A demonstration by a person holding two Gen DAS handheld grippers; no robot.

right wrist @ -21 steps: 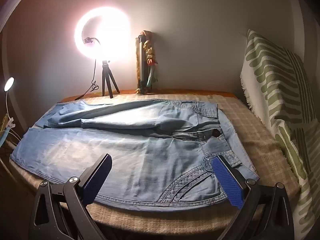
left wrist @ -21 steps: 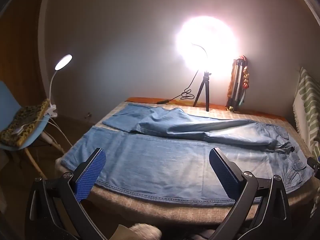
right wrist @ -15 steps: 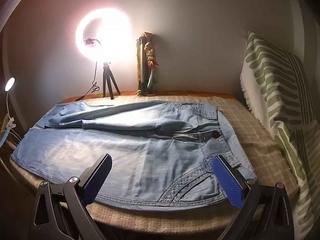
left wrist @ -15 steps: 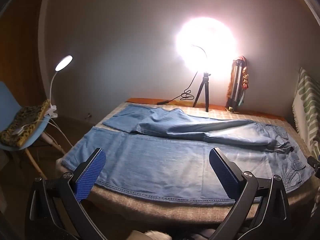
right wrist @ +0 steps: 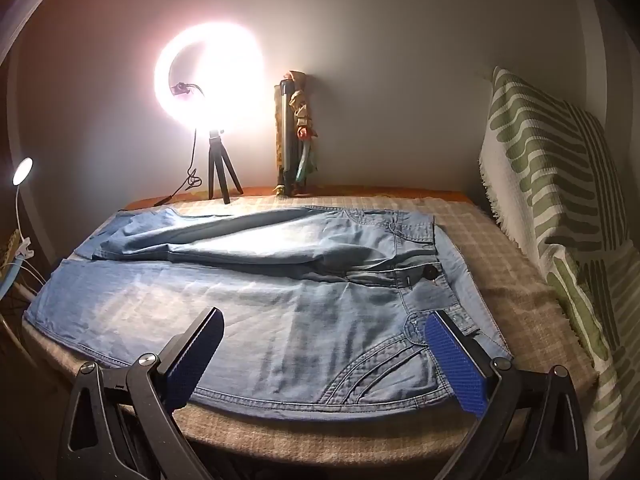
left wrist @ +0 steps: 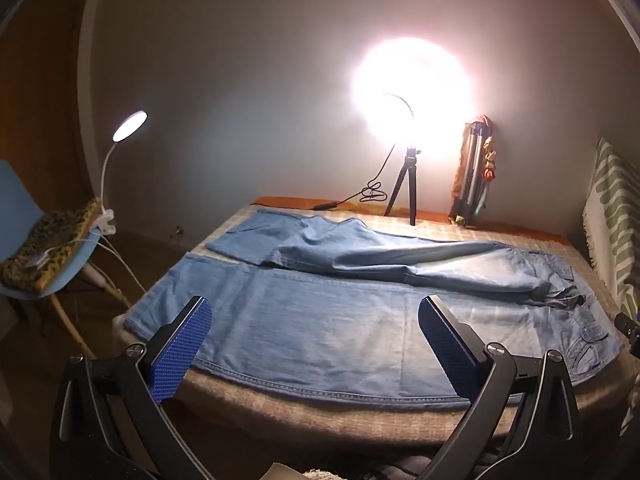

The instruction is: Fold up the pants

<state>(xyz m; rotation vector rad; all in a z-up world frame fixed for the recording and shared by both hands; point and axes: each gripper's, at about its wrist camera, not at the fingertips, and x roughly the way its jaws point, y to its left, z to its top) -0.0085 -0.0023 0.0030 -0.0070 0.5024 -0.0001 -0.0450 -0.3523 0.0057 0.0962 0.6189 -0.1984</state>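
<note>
Left tongs [left wrist: 314, 334] gape wide, nothing between the blue pads, poised over the near hem of the jeans [left wrist: 340, 320]. Right tongs [right wrist: 322, 346] equally wide, empty, above the waist end by the front pocket. Jeans lie flat on the bed [right wrist: 500, 280], waist to the right, legs running left; far leg rumpled and twisted. Striped cushion [right wrist: 552, 184] at the right. Beyond, against the wall: lit ring light [right wrist: 208, 76] on a tripod.

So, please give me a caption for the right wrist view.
Open right gripper poised over the waist end of jeans spread on a bed, unfolded.
</note>
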